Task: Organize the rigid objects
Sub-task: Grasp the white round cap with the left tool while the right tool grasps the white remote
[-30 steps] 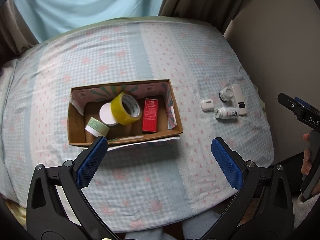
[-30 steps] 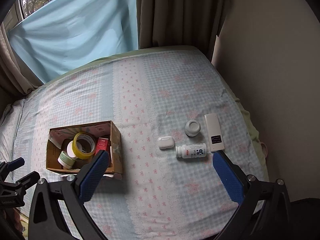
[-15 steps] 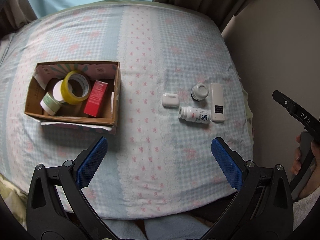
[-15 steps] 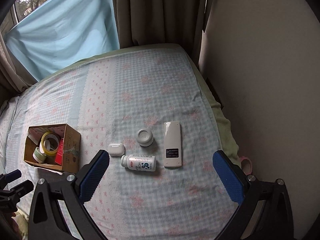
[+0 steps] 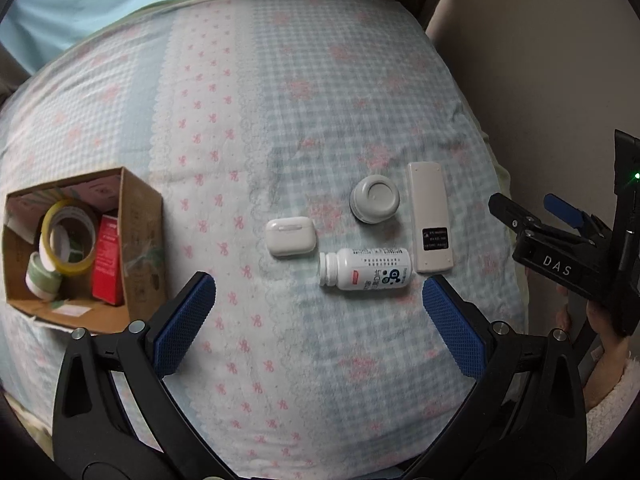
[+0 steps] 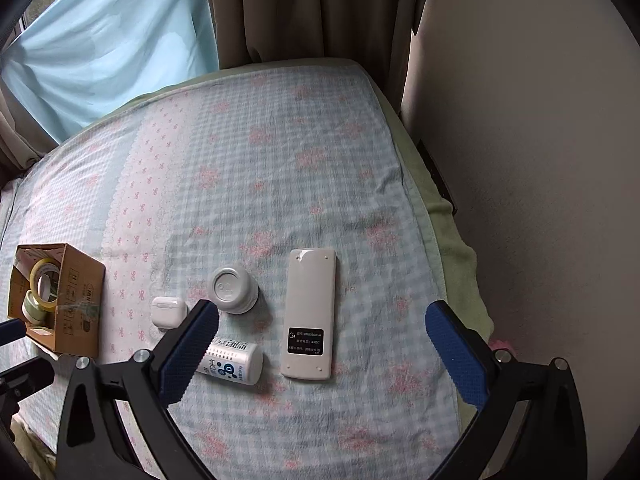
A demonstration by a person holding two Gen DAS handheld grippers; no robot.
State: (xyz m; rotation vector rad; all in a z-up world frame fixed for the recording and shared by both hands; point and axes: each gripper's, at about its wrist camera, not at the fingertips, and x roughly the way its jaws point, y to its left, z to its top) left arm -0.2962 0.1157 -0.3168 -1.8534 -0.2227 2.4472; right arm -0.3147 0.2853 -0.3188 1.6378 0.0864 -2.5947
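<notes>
While a checked, flower-printed bedsheet (image 5: 320,92) covers the whole surface, a cardboard box (image 5: 144,240) sits at its left side, well apart from a cluster of loose items near the right edge. Inside the box a yellow tape roll (image 5: 66,240) stands tilted on edge, with a red carton (image 5: 107,260) just beside it on the right and a small green-and-white tape roll (image 5: 42,286) at its lower left.

Both grippers hang above the sheet with blue-padded jaws spread wide and nothing between them. The left gripper (image 5: 316,308) looks down over the loose items; the right gripper (image 6: 322,344) faces the same cluster from the right side, and its left finger (image 6: 188,354) hides part of the bottle in its own view.

Of the loose things, a white remote control (image 6: 310,312) lies face down, long axis pointing away, with a black label near its close end. A white pill bottle (image 5: 366,274) lies on its side just left of the remote's near end, cap pointing left. A grey-white round jar (image 5: 375,198) stands beside the remote, farther back. A white earbud case (image 5: 291,236) lies left of the jar and bottle, near but not touching either.
</notes>
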